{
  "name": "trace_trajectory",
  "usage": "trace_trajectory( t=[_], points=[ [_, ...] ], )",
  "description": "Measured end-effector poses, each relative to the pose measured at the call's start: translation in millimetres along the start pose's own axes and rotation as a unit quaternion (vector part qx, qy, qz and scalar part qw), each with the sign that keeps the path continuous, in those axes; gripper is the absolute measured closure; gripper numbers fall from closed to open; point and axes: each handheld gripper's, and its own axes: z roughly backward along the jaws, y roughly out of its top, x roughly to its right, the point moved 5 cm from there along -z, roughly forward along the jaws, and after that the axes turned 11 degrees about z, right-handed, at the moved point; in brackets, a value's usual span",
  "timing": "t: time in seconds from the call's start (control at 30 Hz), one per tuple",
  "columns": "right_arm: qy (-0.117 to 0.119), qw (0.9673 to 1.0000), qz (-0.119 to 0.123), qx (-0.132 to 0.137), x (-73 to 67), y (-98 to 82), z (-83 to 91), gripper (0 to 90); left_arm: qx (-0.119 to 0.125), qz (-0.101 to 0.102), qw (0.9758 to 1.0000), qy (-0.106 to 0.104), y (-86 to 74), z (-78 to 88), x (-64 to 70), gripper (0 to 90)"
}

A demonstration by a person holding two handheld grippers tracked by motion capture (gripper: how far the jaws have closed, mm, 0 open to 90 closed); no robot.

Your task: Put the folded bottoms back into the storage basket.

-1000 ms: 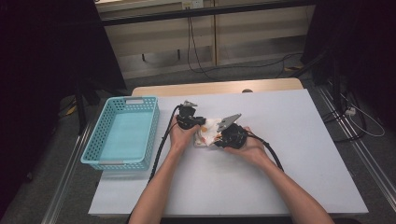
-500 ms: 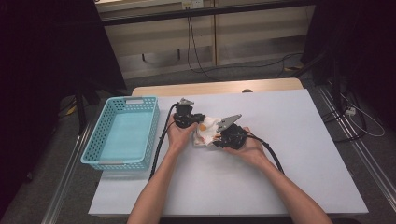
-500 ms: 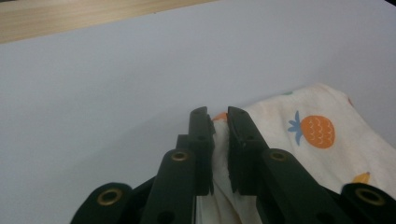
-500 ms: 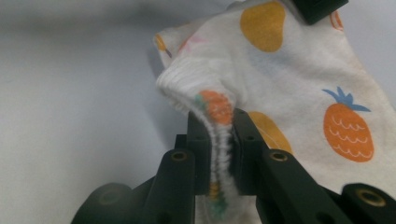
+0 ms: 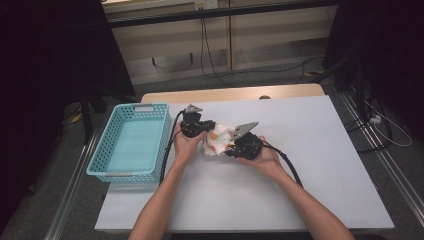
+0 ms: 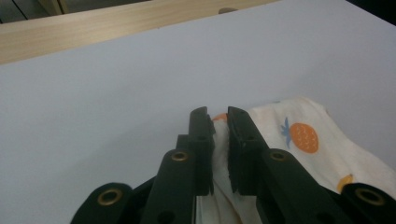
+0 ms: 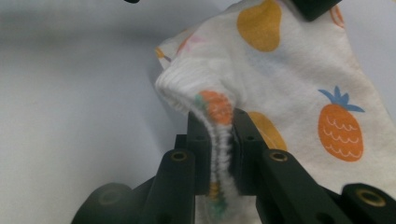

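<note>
A small white cloth printed with orange pineapples and yellow fruit (image 5: 218,141) lies bunched on the white table (image 5: 320,165), between the person's two hands. The left gripper (image 6: 219,122) has its black jaws nearly together around a fold at the cloth's edge, pinching it as far as I can tell. The right gripper (image 7: 219,122) is clamped tight on a ribbed hem, the fabric humping up above its jaws. A light blue perforated plastic basket (image 5: 112,150) sits near the table's left edge, just beside the left hand (image 5: 184,148).
</note>
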Motion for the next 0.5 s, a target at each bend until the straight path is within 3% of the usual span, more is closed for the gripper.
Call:
trace_trajectory(
  t=[0.5],
  points=[
    [0.001, 0.9997, 0.002, 0.022, -5.6, 13.1, 4.5, 80.3, 0.029, -0.003, 0.9996, 0.000, 7.3, 17.2, 2.4, 80.9]
  ],
)
